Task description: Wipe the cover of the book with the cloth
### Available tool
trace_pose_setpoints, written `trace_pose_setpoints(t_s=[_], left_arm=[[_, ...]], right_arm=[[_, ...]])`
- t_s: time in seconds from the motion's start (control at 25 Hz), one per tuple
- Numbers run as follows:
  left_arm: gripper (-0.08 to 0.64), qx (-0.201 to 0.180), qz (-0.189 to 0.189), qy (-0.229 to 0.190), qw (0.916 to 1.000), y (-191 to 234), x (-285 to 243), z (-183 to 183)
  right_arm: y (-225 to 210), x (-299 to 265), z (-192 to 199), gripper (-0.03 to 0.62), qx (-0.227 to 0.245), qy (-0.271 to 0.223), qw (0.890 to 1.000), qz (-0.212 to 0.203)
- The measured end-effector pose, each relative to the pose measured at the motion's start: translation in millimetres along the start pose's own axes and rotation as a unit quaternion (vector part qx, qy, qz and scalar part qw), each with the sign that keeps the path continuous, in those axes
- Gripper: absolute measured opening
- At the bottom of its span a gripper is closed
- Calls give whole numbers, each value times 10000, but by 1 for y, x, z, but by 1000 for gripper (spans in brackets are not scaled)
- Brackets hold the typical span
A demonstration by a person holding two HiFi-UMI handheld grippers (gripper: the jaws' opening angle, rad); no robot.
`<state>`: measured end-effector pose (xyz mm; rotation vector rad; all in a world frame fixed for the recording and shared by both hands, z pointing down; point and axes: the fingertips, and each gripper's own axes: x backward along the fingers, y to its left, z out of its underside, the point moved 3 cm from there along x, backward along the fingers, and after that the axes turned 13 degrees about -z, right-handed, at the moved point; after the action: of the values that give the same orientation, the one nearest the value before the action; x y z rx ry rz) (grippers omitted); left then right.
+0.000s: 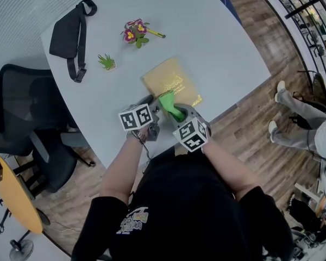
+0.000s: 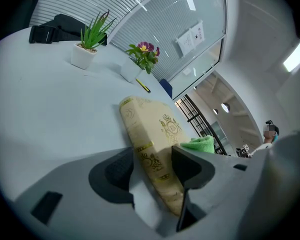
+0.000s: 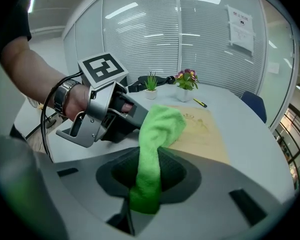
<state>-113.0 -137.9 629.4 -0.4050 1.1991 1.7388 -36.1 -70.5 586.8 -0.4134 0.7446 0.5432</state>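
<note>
A gold-embossed cream book (image 1: 171, 82) lies flat on the pale table (image 1: 217, 42). Its near end sits between the wide-set jaws of my left gripper (image 1: 151, 103). In the left gripper view the book (image 2: 157, 134) fills the gap of the left gripper (image 2: 152, 170), and the pads do not visibly press on it. My right gripper (image 1: 177, 115) is shut on a bright green cloth (image 1: 170, 103). In the right gripper view the cloth (image 3: 159, 126) sticks up from the right gripper (image 3: 149, 176), and its bunched end rests on the book (image 3: 205, 129) beside the left gripper (image 3: 107, 116).
A black bag (image 1: 70, 34), a small potted plant (image 1: 106, 62), a flower pot (image 1: 135, 32) and a yellow pen (image 1: 155, 33) lie beyond the book. A black office chair (image 1: 22, 124) stands at the left. The table's edge runs just in front of me, and a person's legs (image 1: 299, 118) show at the right.
</note>
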Motion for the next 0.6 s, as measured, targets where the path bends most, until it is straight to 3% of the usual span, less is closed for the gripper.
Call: trace_pose_setpoints(t_s=[0.6], left_arm=[[242, 20, 82, -35, 10000, -5, 1, -3]], right_arm=[[-16, 6, 4, 101, -19, -119, 9999, 116]])
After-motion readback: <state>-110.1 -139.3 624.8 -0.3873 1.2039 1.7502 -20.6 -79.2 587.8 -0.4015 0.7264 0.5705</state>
